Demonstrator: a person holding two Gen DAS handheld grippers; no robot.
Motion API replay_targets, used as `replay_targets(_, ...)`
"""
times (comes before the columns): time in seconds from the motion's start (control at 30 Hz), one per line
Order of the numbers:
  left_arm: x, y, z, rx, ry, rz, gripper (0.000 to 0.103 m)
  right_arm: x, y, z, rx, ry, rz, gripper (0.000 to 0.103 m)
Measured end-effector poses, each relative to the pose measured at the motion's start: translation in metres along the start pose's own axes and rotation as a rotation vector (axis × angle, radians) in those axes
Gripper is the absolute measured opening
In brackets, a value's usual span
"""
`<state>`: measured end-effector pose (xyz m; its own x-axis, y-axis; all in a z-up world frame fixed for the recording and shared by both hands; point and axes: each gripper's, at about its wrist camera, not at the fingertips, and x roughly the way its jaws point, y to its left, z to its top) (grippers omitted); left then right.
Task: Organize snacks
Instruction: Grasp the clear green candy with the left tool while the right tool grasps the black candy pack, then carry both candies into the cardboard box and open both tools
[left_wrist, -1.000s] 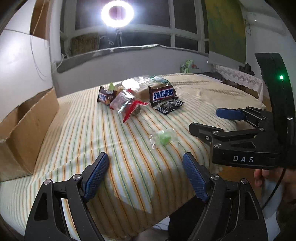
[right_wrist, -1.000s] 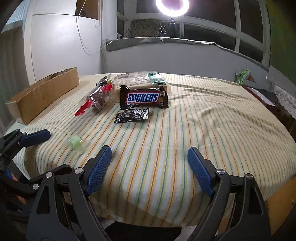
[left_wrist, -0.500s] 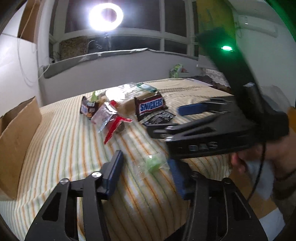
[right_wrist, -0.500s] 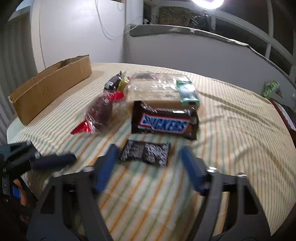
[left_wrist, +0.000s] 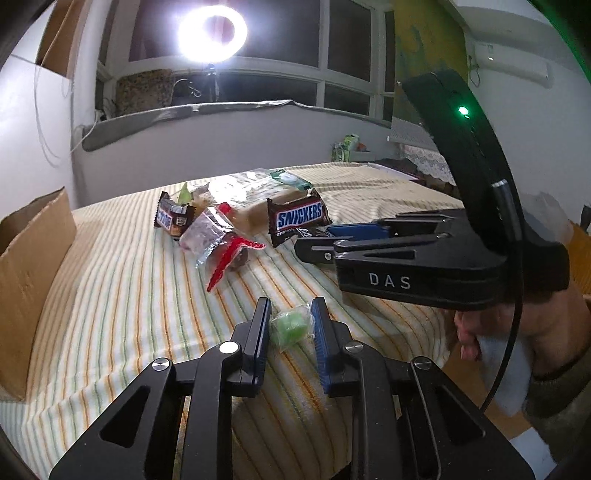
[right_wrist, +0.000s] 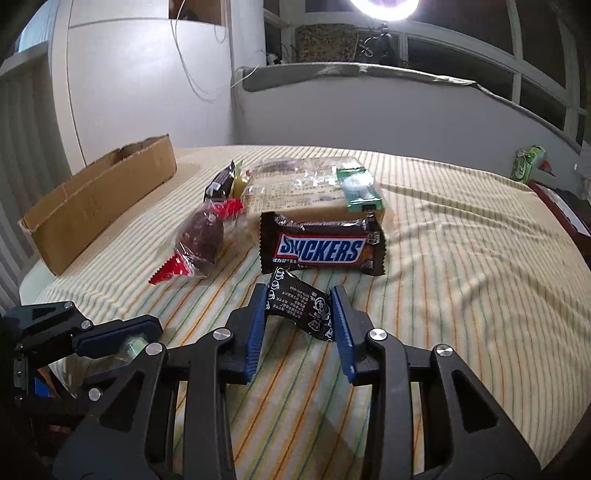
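In the left wrist view my left gripper (left_wrist: 290, 312) is shut on a small green candy in clear wrap (left_wrist: 290, 328), low over the striped cloth. My right gripper (right_wrist: 299, 295) is closing its jaws, and its pads press on a black snack packet (right_wrist: 301, 304), which buckles upward between them. Just beyond it lies a Snickers bar (right_wrist: 321, 249), with a clear packet with red ends (right_wrist: 201, 240) to its left. A large clear biscuit pack (right_wrist: 314, 184) lies behind them, and a small dark bar (left_wrist: 171, 219) to the far left. The left gripper (right_wrist: 122, 338) also shows at the right wrist view's lower left.
An open cardboard box (right_wrist: 99, 199) stands along the table's left side. The striped tablecloth (right_wrist: 461, 295) is bare on the right. A person's hand (left_wrist: 498, 332) holds the right gripper's handle off the near table edge. A ring light (left_wrist: 212, 31) shines at the window behind.
Both grippers went from wide open to closed. The left closed around the green candy. The right moved forward over the table and closed on the black packet.
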<state>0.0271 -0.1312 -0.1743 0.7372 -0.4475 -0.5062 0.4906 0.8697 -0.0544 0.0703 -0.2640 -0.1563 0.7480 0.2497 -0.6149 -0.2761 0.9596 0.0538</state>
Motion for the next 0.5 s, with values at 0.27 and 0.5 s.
replay_targets(0.27, -0.002, -0.003, 0.001, 0.005, -0.001, -0.001, 0.02, -0.011, -0.011, -0.008, 0.043, -0.013, -0.022, 0.035)
replay_targets(0.5, 0.001, -0.003, 0.006, -0.005, 0.01, -0.001, 0.02, -0.015, -0.016, -0.009, 0.075, -0.024, -0.033, 0.035)
